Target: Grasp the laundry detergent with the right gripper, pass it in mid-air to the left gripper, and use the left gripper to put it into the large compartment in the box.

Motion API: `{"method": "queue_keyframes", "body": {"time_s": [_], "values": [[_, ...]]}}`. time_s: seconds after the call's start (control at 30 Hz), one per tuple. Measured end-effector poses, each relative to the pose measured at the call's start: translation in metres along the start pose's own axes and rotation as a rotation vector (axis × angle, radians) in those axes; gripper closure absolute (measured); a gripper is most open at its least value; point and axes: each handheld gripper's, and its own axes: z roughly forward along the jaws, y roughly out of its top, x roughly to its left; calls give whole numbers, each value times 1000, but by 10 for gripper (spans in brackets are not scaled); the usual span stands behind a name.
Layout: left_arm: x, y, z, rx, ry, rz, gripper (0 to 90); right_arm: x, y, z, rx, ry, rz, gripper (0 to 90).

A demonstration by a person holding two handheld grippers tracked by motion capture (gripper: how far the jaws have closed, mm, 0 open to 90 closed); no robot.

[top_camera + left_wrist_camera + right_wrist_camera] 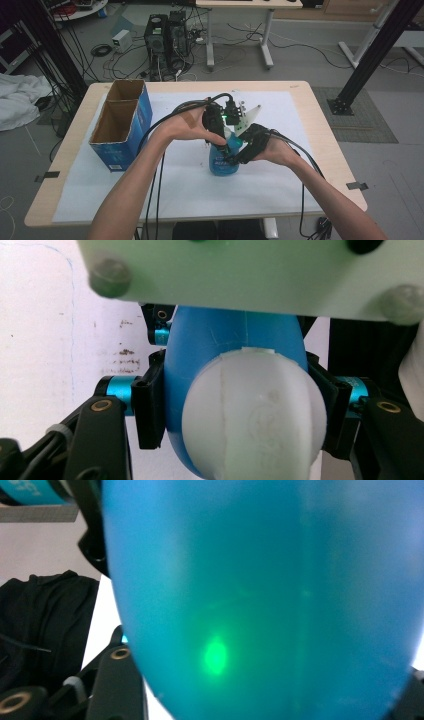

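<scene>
Though labelled, blue bottle (pixel 222 161) print unreadable.

Left tool (pixel 235 405) and right tool (pixel 239 152) both clamped, forearms converging mid-table.

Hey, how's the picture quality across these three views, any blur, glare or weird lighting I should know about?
High view: even, dim room light, fairly sharp, faint shadows under the hands; a green light glows on the left gripper. Left gripper view: the blue bottle and its white cap are soft, and the pale plate above is blurred. Right gripper view: the bottle sits too close, out of focus, with a green glare spot.
</scene>
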Motion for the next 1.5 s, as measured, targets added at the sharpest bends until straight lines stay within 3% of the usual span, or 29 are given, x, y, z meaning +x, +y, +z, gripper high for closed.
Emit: {"method": "queue_keyframes", "body": {"time_s": [0.6,0.77,0.97,1.03,1.1,1.2,1.37,1.47,1.5], "values": [[1,-8,-2,32,4,-18,381,0,1,-5,15,-30,22,304],[3,-9,-6,33,6,-17,381,1,0,-5,47,-33,22,259],[4,-11,-13,31,11,-55,381,3,-1,-12,95,-64,28,227],[4,-12,-21,45,20,-79,381,3,-3,-20,138,-108,28,220],[5,-12,-23,47,23,-90,381,2,-4,-24,150,-122,31,219],[7,-14,-36,77,30,-127,381,2,-9,-38,201,-172,63,128],[10,-17,-55,102,45,-170,381,1,-16,-59,221,-215,92,128],[13,-19,-67,103,55,-201,381,1,-18,-62,229,-220,97,128],[17,-22,-83,108,70,-244,381,2,-23,-71,250,-245,111,128]]}}
